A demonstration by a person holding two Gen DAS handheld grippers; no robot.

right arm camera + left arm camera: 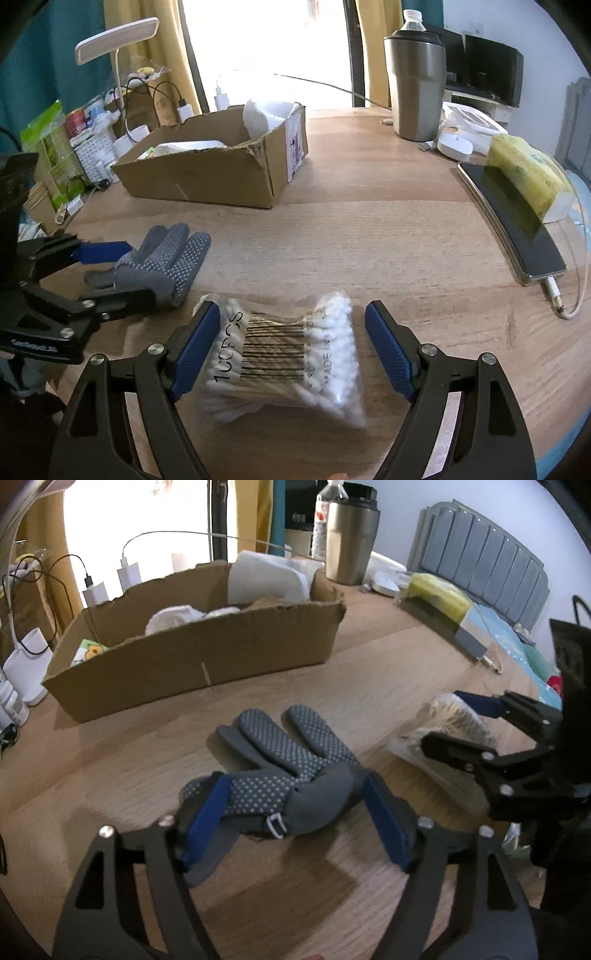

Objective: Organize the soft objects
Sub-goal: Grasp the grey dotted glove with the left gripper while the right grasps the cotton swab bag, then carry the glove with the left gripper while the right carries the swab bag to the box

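A grey dotted glove (pixel 284 768) lies on the wooden table (pixel 369 672). My left gripper (pixel 291 805) is open, its blue pads on either side of the glove's cuff. A clear bag of cotton swabs (pixel 284 354) lies between the open pads of my right gripper (pixel 290 332). The glove (pixel 166 262) and left gripper (pixel 99 266) show at the left of the right wrist view. The right gripper (pixel 443 720) and swab bag (pixel 454 716) show at the right of the left wrist view. A cardboard box (pixel 192 642) with white soft items stands behind.
A steel tumbler (pixel 417 81) and water bottle (pixel 412 16) stand at the back. A phone (pixel 517 229) with cable and a yellow tissue pack (pixel 528 173) lie at the right. Chargers, a lamp (pixel 114 37) and small containers crowd the left edge.
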